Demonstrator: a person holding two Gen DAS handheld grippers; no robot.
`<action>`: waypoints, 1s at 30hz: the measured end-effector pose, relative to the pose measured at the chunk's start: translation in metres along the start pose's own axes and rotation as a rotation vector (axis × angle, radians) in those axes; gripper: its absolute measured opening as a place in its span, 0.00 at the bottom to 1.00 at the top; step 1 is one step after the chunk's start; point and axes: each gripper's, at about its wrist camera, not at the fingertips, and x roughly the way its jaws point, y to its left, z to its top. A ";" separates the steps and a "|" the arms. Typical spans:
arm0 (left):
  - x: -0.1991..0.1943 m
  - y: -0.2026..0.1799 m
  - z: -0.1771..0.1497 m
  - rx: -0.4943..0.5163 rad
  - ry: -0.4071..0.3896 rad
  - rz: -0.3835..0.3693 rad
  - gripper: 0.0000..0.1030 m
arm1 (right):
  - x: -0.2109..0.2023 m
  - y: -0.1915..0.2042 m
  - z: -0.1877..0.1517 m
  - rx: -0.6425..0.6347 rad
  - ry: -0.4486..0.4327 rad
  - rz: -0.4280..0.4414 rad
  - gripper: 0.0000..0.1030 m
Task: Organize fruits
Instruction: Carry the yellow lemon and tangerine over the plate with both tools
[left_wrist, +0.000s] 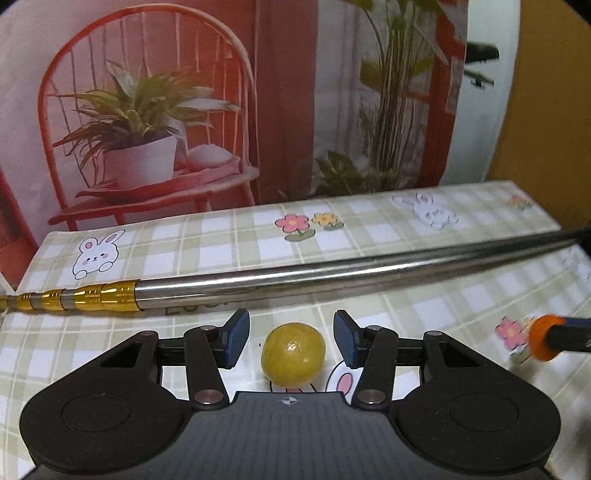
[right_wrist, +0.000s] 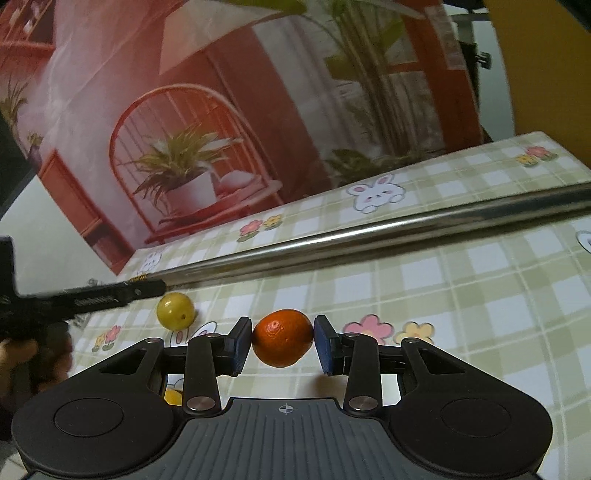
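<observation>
Right gripper (right_wrist: 283, 341) around orange (right_wrist: 283, 343).

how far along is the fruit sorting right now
Nothing looks sorted yet. In hand: the right gripper is shut on the orange fruit. Left: the yellow fruit sits on the checked tablecloth between the open left gripper fingers, ungrasped. No bowl or tray is visible.

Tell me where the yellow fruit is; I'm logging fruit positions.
The yellow fruit lies on the checked tablecloth between the open left gripper fingers, just before the metal pole.
</observation>
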 end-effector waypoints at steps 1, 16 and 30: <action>0.003 -0.001 0.000 0.015 0.006 0.005 0.52 | -0.002 -0.003 -0.001 0.010 -0.003 -0.001 0.33; 0.026 -0.006 -0.009 0.139 0.086 0.054 0.52 | -0.004 -0.020 -0.013 0.081 0.001 0.018 0.33; -0.003 -0.005 -0.019 0.096 0.050 -0.020 0.44 | -0.005 -0.024 -0.018 0.104 0.006 0.013 0.33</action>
